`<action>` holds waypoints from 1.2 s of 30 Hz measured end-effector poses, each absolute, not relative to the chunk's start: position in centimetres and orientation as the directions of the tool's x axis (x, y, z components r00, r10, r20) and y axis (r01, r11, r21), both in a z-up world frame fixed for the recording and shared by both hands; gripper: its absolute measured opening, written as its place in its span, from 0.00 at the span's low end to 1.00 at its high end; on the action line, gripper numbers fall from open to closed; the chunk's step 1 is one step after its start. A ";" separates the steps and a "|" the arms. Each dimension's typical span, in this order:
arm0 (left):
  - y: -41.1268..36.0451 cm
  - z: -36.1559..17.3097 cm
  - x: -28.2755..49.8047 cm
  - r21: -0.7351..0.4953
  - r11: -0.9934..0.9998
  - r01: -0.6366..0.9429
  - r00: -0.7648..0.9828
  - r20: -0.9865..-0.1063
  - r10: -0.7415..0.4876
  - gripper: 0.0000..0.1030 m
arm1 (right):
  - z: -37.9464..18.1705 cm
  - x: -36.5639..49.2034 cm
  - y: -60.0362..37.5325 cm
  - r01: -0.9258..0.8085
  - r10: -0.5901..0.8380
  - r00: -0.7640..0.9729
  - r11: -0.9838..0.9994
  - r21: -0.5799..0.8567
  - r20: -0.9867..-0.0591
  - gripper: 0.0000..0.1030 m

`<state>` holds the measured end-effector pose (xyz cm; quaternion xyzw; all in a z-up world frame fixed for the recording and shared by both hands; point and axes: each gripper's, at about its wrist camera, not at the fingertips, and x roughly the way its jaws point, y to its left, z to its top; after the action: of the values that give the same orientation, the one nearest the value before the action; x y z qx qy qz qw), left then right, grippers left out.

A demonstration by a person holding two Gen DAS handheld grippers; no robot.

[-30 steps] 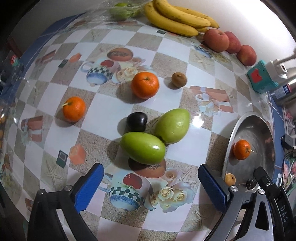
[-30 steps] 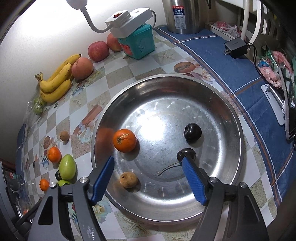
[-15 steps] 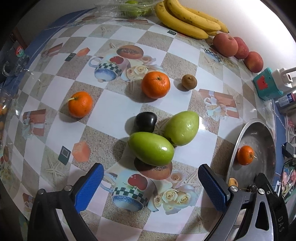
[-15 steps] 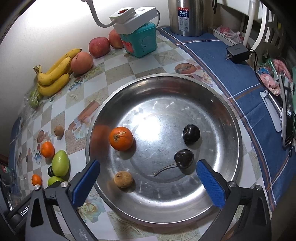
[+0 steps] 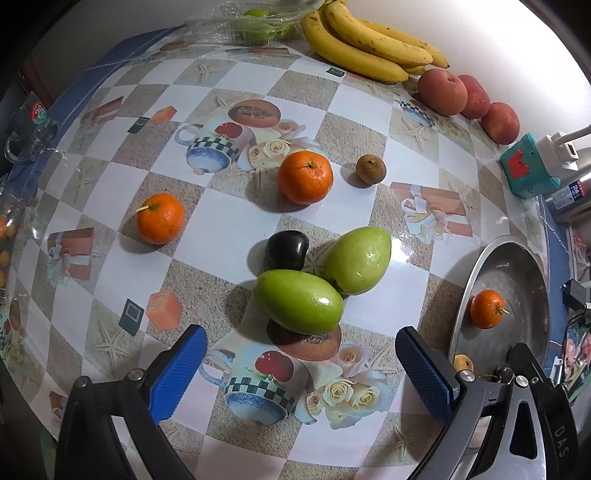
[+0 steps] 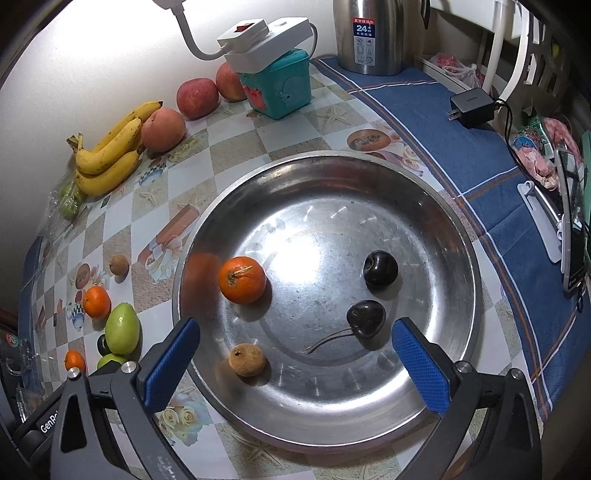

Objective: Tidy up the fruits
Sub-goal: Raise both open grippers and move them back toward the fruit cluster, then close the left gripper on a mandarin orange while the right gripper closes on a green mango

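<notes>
My left gripper [image 5: 301,363] is open and empty, just short of two green fruits [image 5: 298,301] [image 5: 357,260] and a dark plum [image 5: 287,250] on the patterned table. Two oranges [image 5: 305,177] [image 5: 160,218] and a small brown fruit [image 5: 371,168] lie beyond. My right gripper [image 6: 295,363] is open and empty above the near part of a steel tray [image 6: 436,384]. The tray holds an orange [image 6: 242,279], a small brown fruit [image 6: 246,359], a stemmed dark cherry [image 6: 365,317] and a second dark cherry [image 6: 380,267].
Bananas [image 5: 369,40] and red apples [image 5: 442,91] line the back wall. A teal box [image 6: 280,86] carries a white power strip [image 6: 266,44]. A steel kettle [image 6: 373,33] and a charger [image 6: 472,107] stand on the blue cloth. A plastic bag of green fruit [image 5: 255,22] lies at the back.
My right gripper has opened wider and drawn back from the stemmed cherry, which stays in the tray. My left gripper has shifted slightly, still open.
</notes>
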<state>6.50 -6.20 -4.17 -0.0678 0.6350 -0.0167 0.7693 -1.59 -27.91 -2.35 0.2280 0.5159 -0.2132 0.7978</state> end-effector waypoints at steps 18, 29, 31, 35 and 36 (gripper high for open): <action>-2.3 -0.8 9.5 -0.027 0.999 0.046 0.339 -0.940 -0.041 1.00 | -1.4 0.0 -23.5 0.434 -0.045 0.448 0.884 0.173 -0.893 1.00; 3.1 -0.5 10.8 0.007 0.998 0.054 0.357 -0.934 -0.013 1.00 | -1.8 1.8 -17.3 0.267 0.057 0.458 0.943 0.199 -0.887 1.00; 4.3 -0.5 11.1 -0.011 0.999 0.033 0.352 -0.936 -0.022 1.00 | -1.9 2.2 -16.5 0.247 0.067 0.453 0.949 0.198 -0.889 1.00; 6.3 -0.7 11.6 0.017 1.000 0.006 0.352 -0.936 0.014 1.00 | -2.2 3.0 -14.6 0.216 0.084 0.439 0.957 0.195 -0.895 1.00; 6.8 -0.7 11.8 0.003 1.000 -0.003 0.348 -0.937 0.004 1.00 | -2.3 3.2 -14.1 0.209 0.085 0.434 0.959 0.192 -0.897 1.00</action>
<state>11.76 6.79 -0.72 0.0004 0.5710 0.0021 0.8210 3.20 -14.11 -2.31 0.1384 0.5309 -0.0368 0.8353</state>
